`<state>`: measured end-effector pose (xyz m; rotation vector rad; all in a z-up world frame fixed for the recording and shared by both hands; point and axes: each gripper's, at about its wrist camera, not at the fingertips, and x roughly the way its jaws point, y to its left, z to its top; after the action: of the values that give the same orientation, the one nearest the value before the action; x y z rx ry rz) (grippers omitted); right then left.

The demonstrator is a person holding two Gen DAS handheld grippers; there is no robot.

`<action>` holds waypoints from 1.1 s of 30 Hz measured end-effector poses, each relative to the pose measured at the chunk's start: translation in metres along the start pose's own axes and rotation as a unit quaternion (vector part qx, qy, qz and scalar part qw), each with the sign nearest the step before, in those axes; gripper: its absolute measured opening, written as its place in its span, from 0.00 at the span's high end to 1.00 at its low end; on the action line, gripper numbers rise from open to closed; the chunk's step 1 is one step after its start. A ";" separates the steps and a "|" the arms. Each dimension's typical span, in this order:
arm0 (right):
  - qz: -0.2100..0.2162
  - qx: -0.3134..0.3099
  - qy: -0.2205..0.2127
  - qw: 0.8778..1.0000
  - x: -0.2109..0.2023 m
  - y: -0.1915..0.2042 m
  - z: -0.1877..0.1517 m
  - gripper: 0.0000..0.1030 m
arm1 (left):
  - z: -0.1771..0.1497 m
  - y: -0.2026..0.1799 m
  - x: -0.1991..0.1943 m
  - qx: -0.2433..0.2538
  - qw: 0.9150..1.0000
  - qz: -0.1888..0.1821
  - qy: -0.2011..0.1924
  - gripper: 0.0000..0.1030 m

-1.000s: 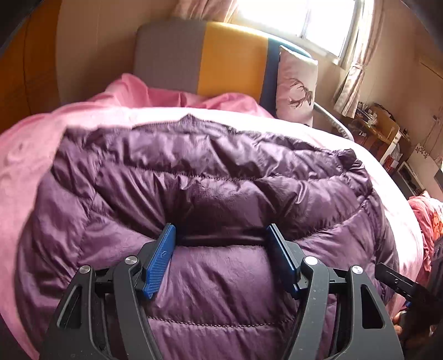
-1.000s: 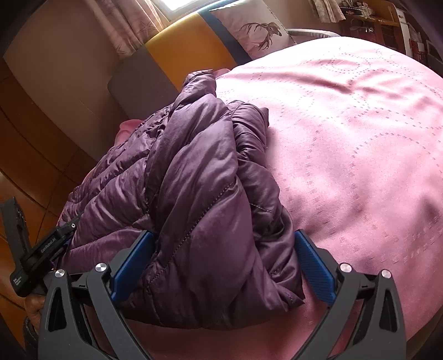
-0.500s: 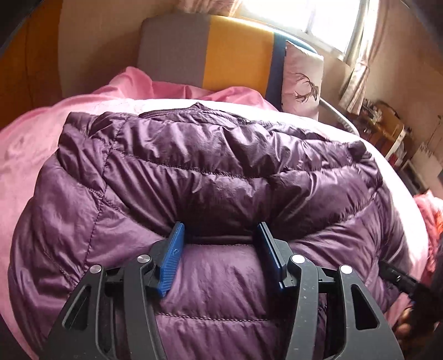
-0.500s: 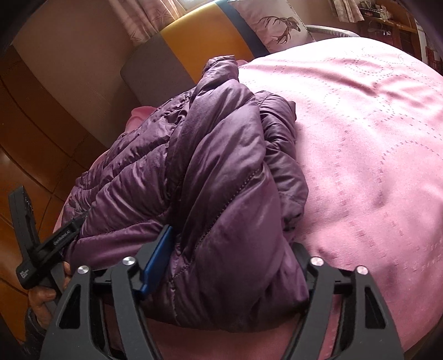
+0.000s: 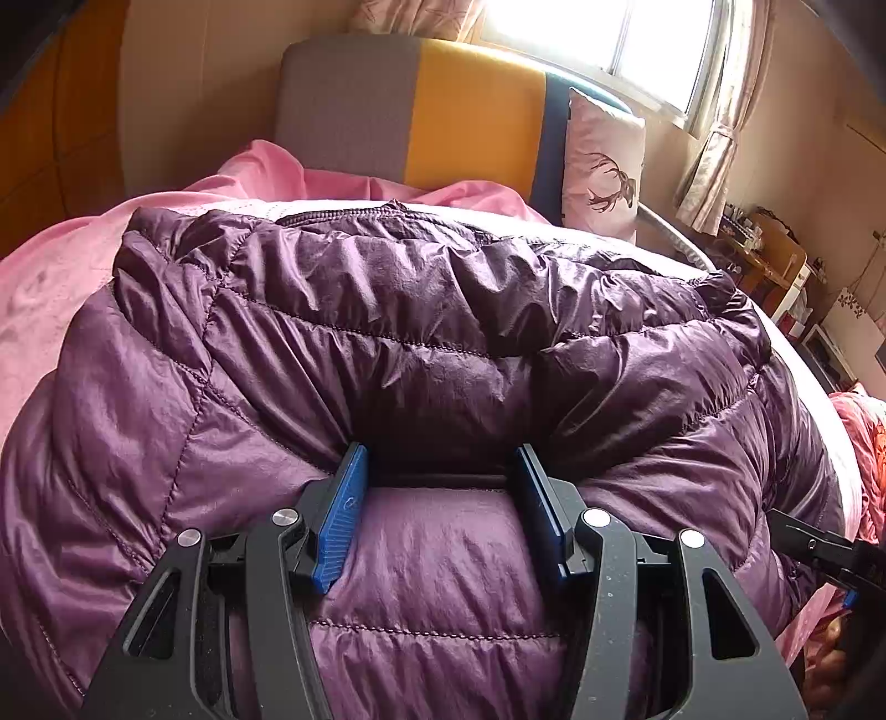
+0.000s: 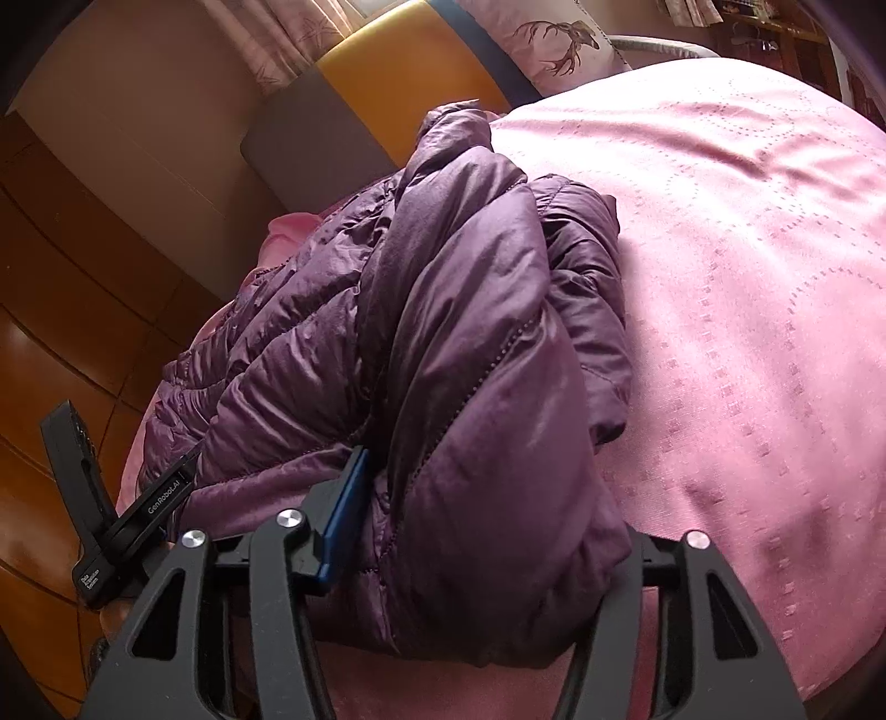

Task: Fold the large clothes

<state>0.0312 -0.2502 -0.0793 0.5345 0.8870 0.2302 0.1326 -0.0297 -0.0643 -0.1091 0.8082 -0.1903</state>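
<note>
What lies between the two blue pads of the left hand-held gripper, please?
A puffed fold of the purple down jacket fills the gap between the pads of the left hand-held gripper, which press into it. The left wrist view shows this.

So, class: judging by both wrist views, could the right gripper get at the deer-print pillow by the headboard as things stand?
Probably not at once. The right gripper is closing on a thick fold of the purple down jacket, which bulges between it and the deer-print pillow far up the bed. It would have to let go first.
</note>
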 end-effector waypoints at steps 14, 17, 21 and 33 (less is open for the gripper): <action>0.042 -0.072 -0.030 0.996 -0.032 0.080 0.015 0.76 | 0.000 0.010 -0.002 -0.011 1.000 -0.021 -0.001 0.49; 0.069 -0.114 -0.031 0.991 -0.030 0.120 0.021 0.76 | 0.001 0.015 -0.001 -0.017 0.999 -0.035 0.002 0.49; 0.088 -0.160 -0.025 0.983 -0.015 0.172 0.024 0.77 | 0.002 0.029 -0.001 -0.040 0.996 -0.085 0.008 0.49; 0.069 -0.256 -0.002 0.964 0.022 0.240 0.002 0.77 | 0.004 0.092 -0.044 -0.094 0.979 -0.181 0.017 0.52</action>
<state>0.0529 -0.0394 0.0351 0.1124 0.7478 0.5679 0.1178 0.0698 -0.0459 -0.4333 0.8354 -0.4610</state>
